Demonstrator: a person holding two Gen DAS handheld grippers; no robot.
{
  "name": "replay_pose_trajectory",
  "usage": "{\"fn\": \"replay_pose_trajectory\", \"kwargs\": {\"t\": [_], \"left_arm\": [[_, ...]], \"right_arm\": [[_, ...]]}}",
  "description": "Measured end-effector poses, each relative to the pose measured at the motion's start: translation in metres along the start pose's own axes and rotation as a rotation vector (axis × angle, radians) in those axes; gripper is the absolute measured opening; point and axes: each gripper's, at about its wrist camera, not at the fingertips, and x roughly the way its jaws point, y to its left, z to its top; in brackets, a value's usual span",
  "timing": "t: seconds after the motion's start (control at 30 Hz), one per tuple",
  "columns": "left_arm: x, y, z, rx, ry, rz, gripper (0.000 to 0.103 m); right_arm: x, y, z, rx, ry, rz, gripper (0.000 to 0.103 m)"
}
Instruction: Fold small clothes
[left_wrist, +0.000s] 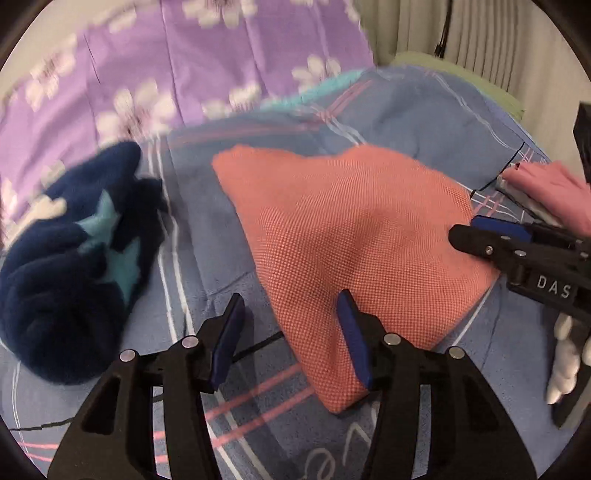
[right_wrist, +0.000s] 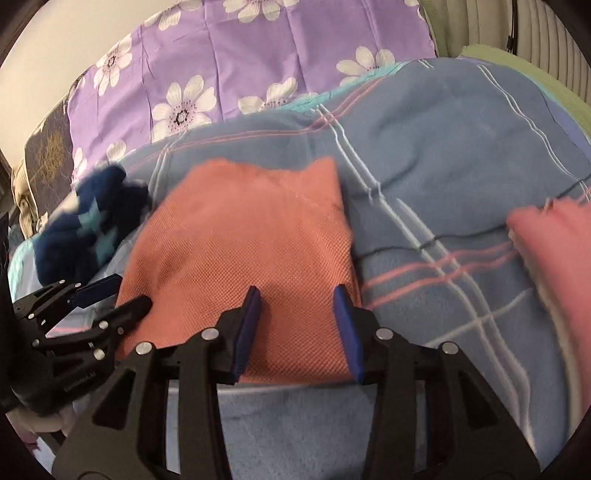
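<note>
A folded orange mesh garment (left_wrist: 354, 236) lies flat on the blue plaid blanket (left_wrist: 424, 122); it also shows in the right wrist view (right_wrist: 240, 251). My left gripper (left_wrist: 291, 325) is open over its near left edge, one finger above the cloth, one above the blanket. My right gripper (right_wrist: 297, 325) is open over its near right edge, holding nothing. The right gripper also shows in the left wrist view (left_wrist: 476, 230) at the garment's right corner. The left gripper also shows in the right wrist view (right_wrist: 122, 295).
A crumpled navy garment with teal stars (left_wrist: 74, 258) lies left of the orange one, and shows in the right wrist view (right_wrist: 88, 229). A pink garment (right_wrist: 554, 251) lies to the right. A purple flowered sheet (right_wrist: 240, 66) is behind. A thin black cable (left_wrist: 255, 345) crosses the blanket.
</note>
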Motion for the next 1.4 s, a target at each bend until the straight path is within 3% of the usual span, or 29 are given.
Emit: {"fn": "replay_pose_trajectory", "kwargs": {"t": [0.13, 0.23, 0.5, 0.6, 0.7, 0.97, 1.17, 1.4], "left_arm": [[-0.012, 0.003, -0.003, -0.038, 0.001, -0.016, 0.053], [-0.036, -0.003, -0.011, -0.002, -0.029, -0.009, 0.054], [-0.142, -0.019, -0.054, 0.003, -0.226, -0.038, 0.076], [-0.182, -0.021, -0.071, -0.018, -0.309, -0.027, 0.086], [-0.210, -0.018, -0.092, -0.054, -0.360, 0.000, 0.097], [-0.271, -0.016, -0.153, -0.114, -0.390, 0.061, 0.102], [-0.307, -0.032, -0.179, -0.092, -0.387, 0.128, 0.102], [-0.341, -0.038, -0.199, -0.161, -0.381, 0.127, 0.102]], "right_arm": [[-0.018, 0.006, -0.008, -0.009, -0.026, -0.026, 0.043], [-0.046, 0.012, -0.021, -0.046, -0.058, -0.028, 0.047], [-0.145, 0.025, -0.074, -0.088, -0.172, 0.003, 0.067], [-0.188, 0.033, -0.097, -0.071, -0.212, -0.036, 0.077], [-0.219, 0.043, -0.116, -0.061, -0.218, -0.087, 0.080], [-0.277, 0.062, -0.165, -0.059, -0.262, -0.118, 0.087], [-0.308, 0.083, -0.193, -0.122, -0.285, -0.107, 0.091], [-0.335, 0.092, -0.217, -0.134, -0.318, -0.109, 0.096]]}}
